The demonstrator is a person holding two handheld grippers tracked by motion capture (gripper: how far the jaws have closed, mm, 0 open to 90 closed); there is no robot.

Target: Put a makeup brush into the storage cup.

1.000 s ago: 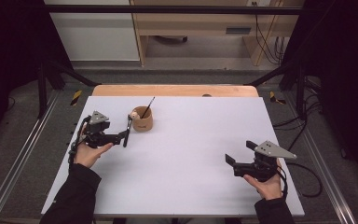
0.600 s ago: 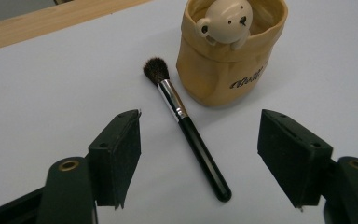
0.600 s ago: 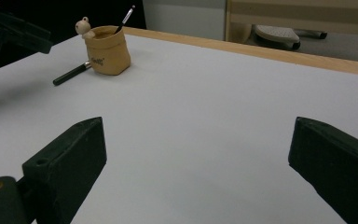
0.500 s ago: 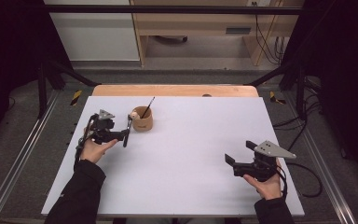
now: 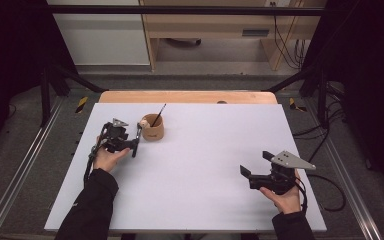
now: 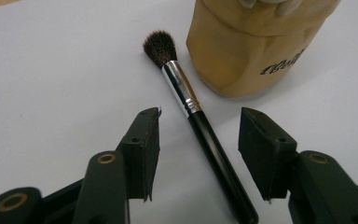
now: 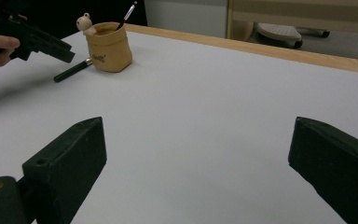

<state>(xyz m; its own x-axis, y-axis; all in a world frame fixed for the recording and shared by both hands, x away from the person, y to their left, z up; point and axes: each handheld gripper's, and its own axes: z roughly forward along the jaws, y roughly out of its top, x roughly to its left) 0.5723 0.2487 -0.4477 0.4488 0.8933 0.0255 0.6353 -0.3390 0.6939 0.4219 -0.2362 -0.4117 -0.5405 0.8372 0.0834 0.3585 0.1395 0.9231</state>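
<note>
A black-handled brush (image 6: 200, 126) with a silver ferrule lies flat on the white table (image 5: 205, 150), next to a tan cup (image 6: 251, 46). My left gripper (image 6: 201, 116) is low over it, one jaw on each side of the handle, and neither pad touches it. Its jaws have just been closing, and it is still open. From above, the left gripper (image 5: 136, 140) sits just left of the cup (image 5: 152, 129), which holds a thin upright brush (image 5: 158, 115). Near the front right, my right gripper (image 5: 254, 165) stands open and empty.
A small bear figure (image 7: 85, 22) perches on the cup's rim. A wooden strip (image 5: 187, 96) runs along the table's far edge. Metal frame rails (image 5: 25, 165) flank the table, and cables (image 5: 330, 180) trail off at the right.
My left gripper has moved right toward the cup and sunk lower, and its jaws have narrowed around the lying brush. The right gripper has stayed where it was.
</note>
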